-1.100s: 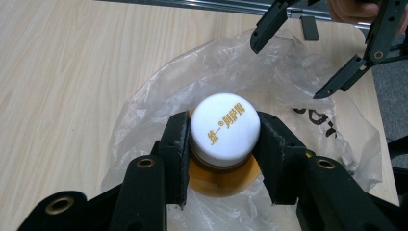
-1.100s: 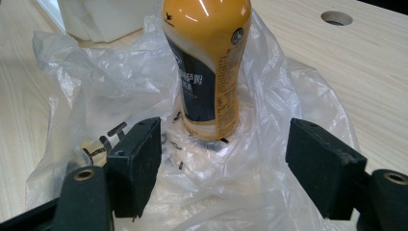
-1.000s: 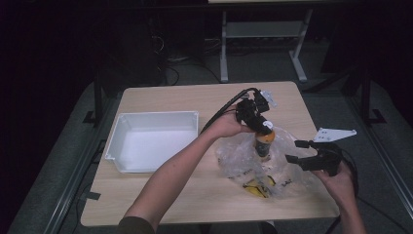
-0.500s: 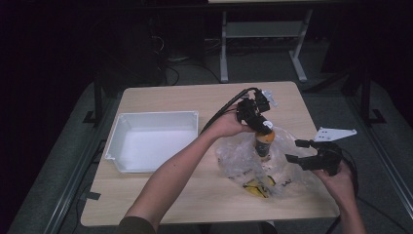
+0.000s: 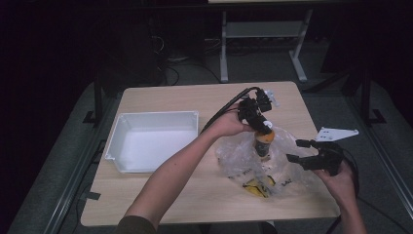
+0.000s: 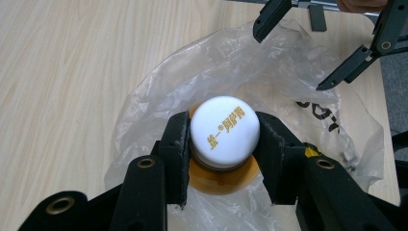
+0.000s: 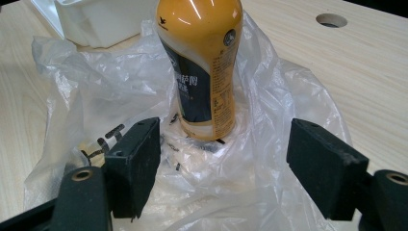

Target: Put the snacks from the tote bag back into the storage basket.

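A pale wooden bench [image 5: 160,195] stands in a dark room, with a white tray [image 5: 122,146] well off to the side of both tongs. The left tongs [image 6: 223,139] are clenched from above on the white cap of the orange bottle [image 7: 204,62], which stands upright inside the crumpled clear plastic bag [image 7: 269,125]. The right tongs [image 7: 223,159] are released just beside the bag's edge. To free the bottle cleanly, the lift should go straight up while the right tongs pinch the plastic and hold it down.

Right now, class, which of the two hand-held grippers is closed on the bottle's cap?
The left hand-held gripper: its pads clamp the bottle's white cap from above. The right hand-held gripper stands open beside the plastic bag.
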Demonstrator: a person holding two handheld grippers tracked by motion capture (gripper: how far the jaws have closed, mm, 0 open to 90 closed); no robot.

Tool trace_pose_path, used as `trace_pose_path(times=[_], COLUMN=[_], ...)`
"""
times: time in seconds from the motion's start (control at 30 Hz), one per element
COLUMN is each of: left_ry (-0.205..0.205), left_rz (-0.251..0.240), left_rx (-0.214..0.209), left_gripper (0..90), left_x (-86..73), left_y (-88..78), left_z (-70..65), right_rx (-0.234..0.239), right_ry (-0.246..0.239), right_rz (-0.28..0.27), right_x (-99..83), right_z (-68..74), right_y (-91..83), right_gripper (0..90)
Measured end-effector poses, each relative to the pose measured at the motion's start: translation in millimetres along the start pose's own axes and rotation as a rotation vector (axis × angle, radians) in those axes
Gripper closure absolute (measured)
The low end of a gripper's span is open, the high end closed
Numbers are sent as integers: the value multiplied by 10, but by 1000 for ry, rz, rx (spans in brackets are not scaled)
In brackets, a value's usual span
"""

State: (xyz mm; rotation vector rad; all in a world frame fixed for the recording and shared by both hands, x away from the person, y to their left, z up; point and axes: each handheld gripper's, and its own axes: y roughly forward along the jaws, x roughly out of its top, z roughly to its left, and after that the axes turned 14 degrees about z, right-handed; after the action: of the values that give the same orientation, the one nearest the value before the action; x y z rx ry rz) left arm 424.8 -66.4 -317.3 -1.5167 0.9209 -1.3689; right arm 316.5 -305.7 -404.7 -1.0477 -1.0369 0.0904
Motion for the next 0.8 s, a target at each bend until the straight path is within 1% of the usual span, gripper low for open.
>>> trace_pose_path(times=[0.03, 0.1, 0.13, 0.17, 0.23, 0.37, 0.4, 0.53, 0.57, 0.6, 0.67, 0.8], left_ry=[-3, 6, 6, 7, 6, 9, 16, 21, 28, 18, 13, 21], left_rz=[1, 2, 2, -3, -5, 2, 6, 7, 10, 11, 5, 20], left_rx=[1, 14, 14, 23, 28, 27, 34, 36, 41, 44, 40, 37], left_gripper=[587, 587, 586, 586, 586, 587, 587, 587, 587, 586, 586, 586], left_x=[2, 14, 14, 22, 28, 44, 56, 67, 71, 73, 72, 84], left_y=[-1, -3, -3, -1, -2, -3, -4, -2, -6, -19, -31, -34], left_z=[1, -13, -13, -19, -18, -27, -36, -64, -68, -71, -67, -81], right_rx=[0, 3, 1, 0, 4, 1, 3, 2, 3, 3, 3, -2], right_ry=[-1, -9, -13, -12, -7, -9, -6, -6, -7, -1, 3, 11], right_rz=[1, -2, -2, -2, 0, -1, -7, -13, -15, -15, -16, -16], right_x=[0, -1, -1, -2, -6, -14, -19, -26, -29, -36, -39, -45], right_z=[0, 1, 3, 2, -1, -4, -10, -11, -16, -23, -29, -41], right_y=[0, -2, -3, -2, -2, -9, -14, -21, -22, -23, -23, -23], right_gripper=[277, 294, 294, 294, 298, 298, 306, 315, 315, 311, 305, 296])
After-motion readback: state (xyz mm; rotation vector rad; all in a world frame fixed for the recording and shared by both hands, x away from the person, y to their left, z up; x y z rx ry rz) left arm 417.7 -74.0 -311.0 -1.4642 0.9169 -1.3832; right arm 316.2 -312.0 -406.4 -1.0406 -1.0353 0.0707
